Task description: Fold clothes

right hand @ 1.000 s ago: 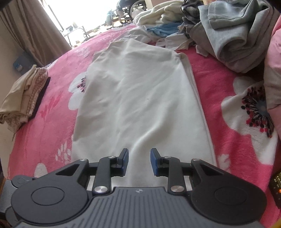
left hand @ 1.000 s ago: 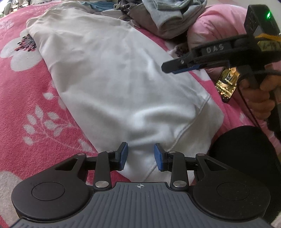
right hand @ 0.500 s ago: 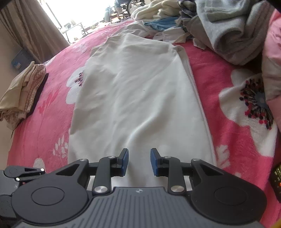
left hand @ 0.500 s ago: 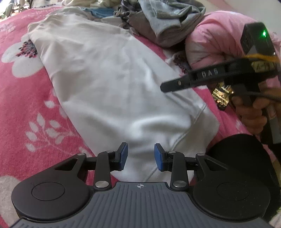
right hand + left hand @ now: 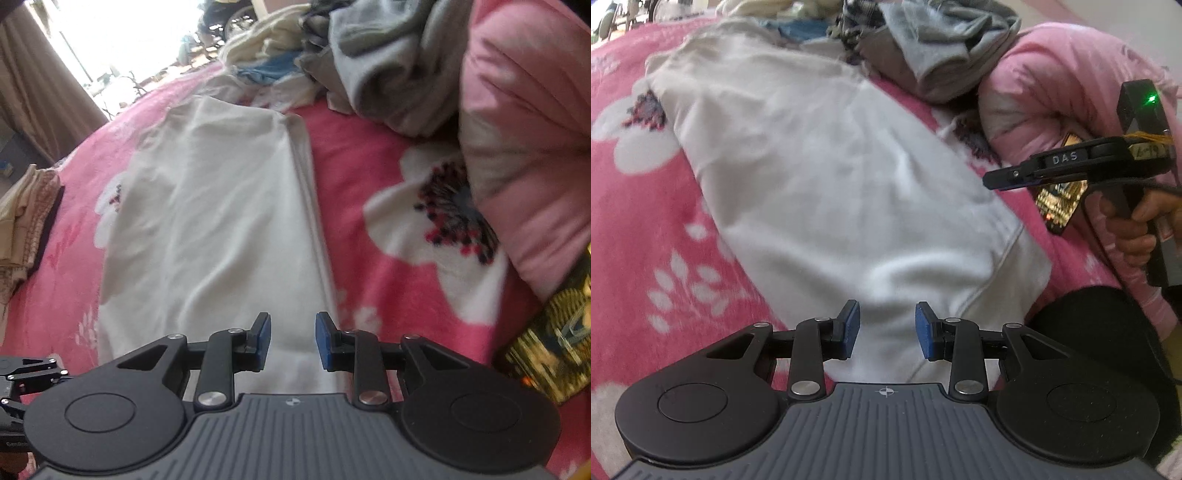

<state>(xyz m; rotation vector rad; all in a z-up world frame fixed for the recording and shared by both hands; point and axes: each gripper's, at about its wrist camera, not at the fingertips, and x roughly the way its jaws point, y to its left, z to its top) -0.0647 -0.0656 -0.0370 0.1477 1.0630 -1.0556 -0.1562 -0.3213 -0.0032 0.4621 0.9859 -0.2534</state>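
Observation:
A white garment (image 5: pixel 827 192) lies flat along a pink flowered bed cover, folded into a long strip (image 5: pixel 218 229). My left gripper (image 5: pixel 887 335) hovers open over its near end, nothing between the blue pads. My right gripper (image 5: pixel 292 342) is open too, just above the garment's near right edge. In the left wrist view the right gripper (image 5: pixel 997 179) shows from the side, held by a hand (image 5: pixel 1141 225) off the garment's right side.
A heap of grey and mixed clothes (image 5: pixel 388 62) sits at the far end of the bed, beside a pink quilt (image 5: pixel 524 122). Folded beige clothes (image 5: pixel 26 221) lie at the left edge. A phone (image 5: pixel 1058 201) rests near the quilt.
The right gripper has drawn back to the right, off the garment toward its right edge. The left gripper shifted slightly; both stayed open.

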